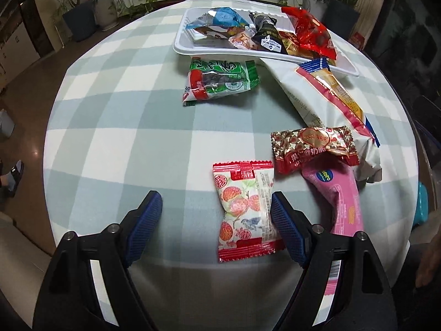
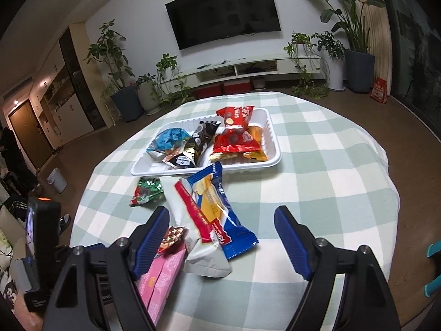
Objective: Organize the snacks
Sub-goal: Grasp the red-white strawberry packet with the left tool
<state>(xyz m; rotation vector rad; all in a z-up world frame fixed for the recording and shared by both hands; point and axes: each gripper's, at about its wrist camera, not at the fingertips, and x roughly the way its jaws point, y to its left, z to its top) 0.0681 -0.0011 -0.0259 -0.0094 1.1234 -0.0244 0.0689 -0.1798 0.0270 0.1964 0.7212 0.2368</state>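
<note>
A white tray point(image 1: 220, 54) point(image 2: 248, 165) at the far side of the checked table holds several wrapped snacks. Loose packets lie in front of it: a green one point(image 1: 217, 80) point(image 2: 147, 191), a long white bag point(image 1: 308, 102) point(image 2: 179, 204) with a blue-edged packet point(image 1: 330, 88) point(image 2: 220, 215) on it, a red-gold candy point(image 1: 314, 146) point(image 2: 172, 235) and a pink packet point(image 1: 339, 195) point(image 2: 162, 275). My left gripper point(image 1: 217, 220) is open over a red-and-white fruit-print packet point(image 1: 245, 212), which lies beside its right pad. My right gripper point(image 2: 223, 237) is open above the white bag and blue-edged packet.
The round table's edge curves close on both sides. Potted plants point(image 2: 121, 82), a low TV cabinet point(image 2: 248, 69) and a wall screen stand beyond it. The body of the left-hand gripper point(image 2: 41, 248) shows at the left of the right wrist view. A person's slippered foot point(image 1: 12, 179) is on the floor.
</note>
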